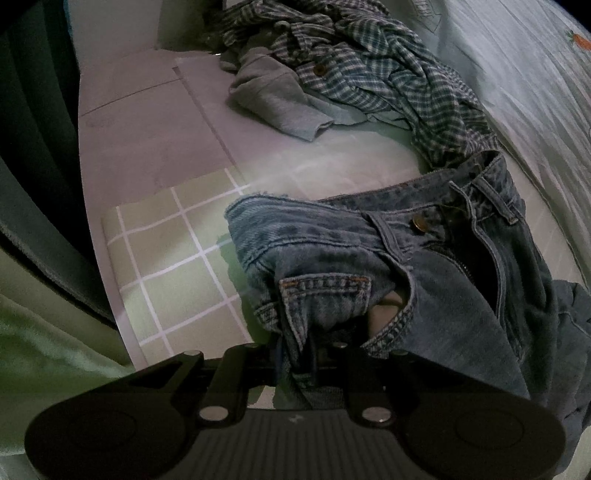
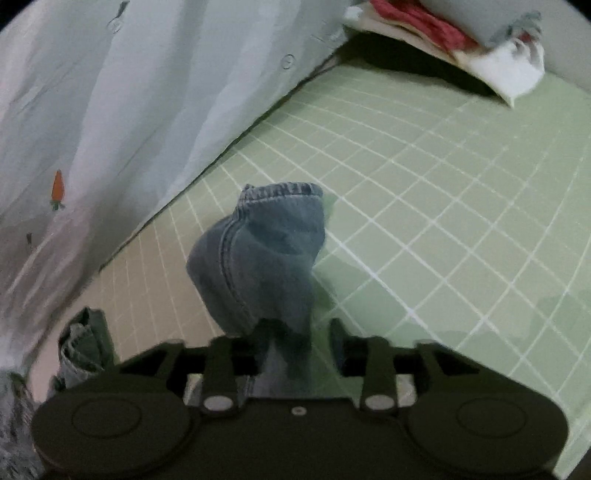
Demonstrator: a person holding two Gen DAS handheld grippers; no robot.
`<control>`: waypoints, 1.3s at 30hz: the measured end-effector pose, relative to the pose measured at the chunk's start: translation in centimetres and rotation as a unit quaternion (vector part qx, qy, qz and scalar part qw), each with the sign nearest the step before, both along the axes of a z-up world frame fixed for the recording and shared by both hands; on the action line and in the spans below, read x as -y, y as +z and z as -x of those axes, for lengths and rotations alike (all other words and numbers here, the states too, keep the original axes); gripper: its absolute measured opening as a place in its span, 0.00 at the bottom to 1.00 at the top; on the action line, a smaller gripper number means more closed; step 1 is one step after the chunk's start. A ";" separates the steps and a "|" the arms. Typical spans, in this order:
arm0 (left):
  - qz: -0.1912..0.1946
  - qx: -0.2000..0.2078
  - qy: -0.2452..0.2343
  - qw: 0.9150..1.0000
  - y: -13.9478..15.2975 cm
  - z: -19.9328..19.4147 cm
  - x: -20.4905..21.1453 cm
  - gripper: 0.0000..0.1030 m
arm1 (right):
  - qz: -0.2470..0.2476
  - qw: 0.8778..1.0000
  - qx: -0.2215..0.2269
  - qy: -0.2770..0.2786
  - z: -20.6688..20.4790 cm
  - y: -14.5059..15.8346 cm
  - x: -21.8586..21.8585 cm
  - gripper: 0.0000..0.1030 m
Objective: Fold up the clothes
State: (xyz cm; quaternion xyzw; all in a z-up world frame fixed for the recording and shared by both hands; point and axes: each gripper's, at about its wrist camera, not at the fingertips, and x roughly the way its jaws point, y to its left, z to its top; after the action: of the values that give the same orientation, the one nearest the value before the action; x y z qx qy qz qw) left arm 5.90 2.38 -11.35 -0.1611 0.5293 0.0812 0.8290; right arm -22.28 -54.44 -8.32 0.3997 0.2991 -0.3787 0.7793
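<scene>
A green grid-checked sheet carries jeans, a checked shirt, and seemingly folded laundry.

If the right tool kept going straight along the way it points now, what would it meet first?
Most likely the denim leg end: it lies directly ahead of the right tool, with cloth already between its fingers. Beyond it is the green grid mat. Depth is unclear.

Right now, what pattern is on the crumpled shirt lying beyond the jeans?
A blue-and-white check on the shirt; it shows best in the left wrist view.

Dim light; green grid-checked sheet beside a pale carrot-print quilt
</scene>
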 end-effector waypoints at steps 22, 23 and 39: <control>-0.015 -0.016 -0.006 1.000 0.3 -0.5 0.7 0.18 | 0.088 0.989 -0.055 0.104 -11.2 -0.5 3.7 0.46; -0.015 -0.016 -0.006 1.000 0.3 -0.5 0.7 0.18 | 0.079 0.990 -0.043 0.108 -11.0 -0.7 3.9 0.24; -0.015 0.002 -0.016 1.000 0.3 0.2 0.6 0.19 | 0.220 0.964 0.145 -0.015 2.8 10.3 4.2 0.25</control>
State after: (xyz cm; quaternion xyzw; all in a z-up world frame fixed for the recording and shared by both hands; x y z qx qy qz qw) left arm 5.72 1.80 -11.09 -0.1404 0.5288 0.0752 0.8336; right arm -25.13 -58.65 2.01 0.2735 0.0858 -0.3849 0.8773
